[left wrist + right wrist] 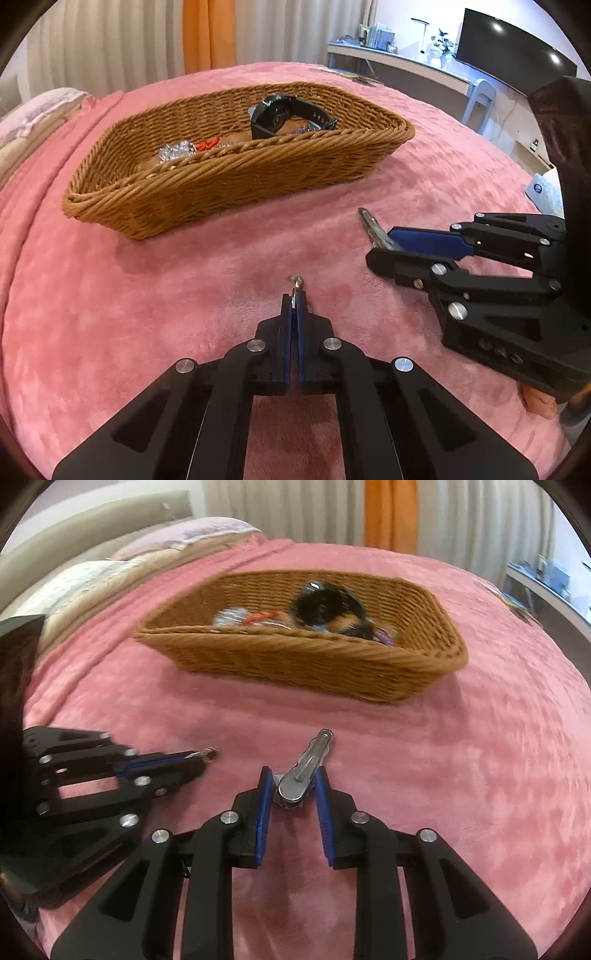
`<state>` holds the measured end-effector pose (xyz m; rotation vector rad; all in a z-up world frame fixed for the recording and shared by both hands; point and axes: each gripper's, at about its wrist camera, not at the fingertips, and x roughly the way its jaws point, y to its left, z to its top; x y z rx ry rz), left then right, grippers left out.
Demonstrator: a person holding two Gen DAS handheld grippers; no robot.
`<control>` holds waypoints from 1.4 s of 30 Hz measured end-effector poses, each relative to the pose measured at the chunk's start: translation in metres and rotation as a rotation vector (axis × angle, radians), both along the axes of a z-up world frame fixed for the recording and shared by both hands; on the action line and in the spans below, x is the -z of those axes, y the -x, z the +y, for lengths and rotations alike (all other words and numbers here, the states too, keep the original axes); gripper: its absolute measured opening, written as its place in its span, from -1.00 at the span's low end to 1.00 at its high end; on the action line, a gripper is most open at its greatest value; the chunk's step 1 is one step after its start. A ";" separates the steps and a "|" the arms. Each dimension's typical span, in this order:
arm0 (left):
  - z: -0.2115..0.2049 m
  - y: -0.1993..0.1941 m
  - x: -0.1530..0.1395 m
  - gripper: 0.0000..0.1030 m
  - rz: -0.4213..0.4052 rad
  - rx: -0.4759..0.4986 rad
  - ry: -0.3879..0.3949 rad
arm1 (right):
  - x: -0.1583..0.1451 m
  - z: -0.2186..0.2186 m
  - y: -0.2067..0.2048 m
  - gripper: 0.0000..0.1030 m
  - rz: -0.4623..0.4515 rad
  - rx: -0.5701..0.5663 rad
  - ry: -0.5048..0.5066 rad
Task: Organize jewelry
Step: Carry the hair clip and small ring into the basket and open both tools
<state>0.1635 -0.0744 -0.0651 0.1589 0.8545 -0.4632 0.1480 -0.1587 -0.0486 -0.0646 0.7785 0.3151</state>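
Observation:
My left gripper [294, 300] is shut, pinching a small silver piece of jewellery [295, 284] just above the pink blanket; in the right wrist view this gripper [201, 756] shows side-on with the piece [211, 754] at its tips. To its right, my right gripper [293, 780] is shut on the broad end of a silver hair clip [308, 762], whose narrow end points toward the basket. The left wrist view shows that gripper [384, 245] and the hair clip [369, 223] too. A brown wicker basket [236, 181] [295, 661] lies beyond both, holding a black watch [275, 116], silver jewellery [175, 151] and a red item [207, 143].
Everything lies on a bed covered by a pink fleece blanket [184, 295]. Pillows [110, 565] lie at the head of the bed. A desk with a dark monitor [513, 48] stands beyond the far right edge. A tissue pack [543, 188] sits at the right.

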 end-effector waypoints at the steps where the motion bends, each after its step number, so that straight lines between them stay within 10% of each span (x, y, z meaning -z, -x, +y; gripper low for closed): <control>1: 0.002 0.001 -0.001 -1.00 -0.008 -0.001 0.011 | -0.002 0.001 0.004 -0.60 -0.019 -0.015 -0.003; 16: 0.023 0.031 -0.044 -1.00 -0.161 -0.009 0.208 | -0.039 -0.003 0.043 -0.60 -0.217 -0.068 -0.076; 28: 0.034 0.009 -0.143 -1.00 -0.376 -0.088 0.271 | -0.133 -0.001 0.011 -0.60 -0.357 -0.049 -0.075; 42: 0.053 -0.099 -0.079 -1.00 -0.199 -0.200 0.330 | -0.096 0.021 -0.150 -0.60 -0.042 -0.086 -0.112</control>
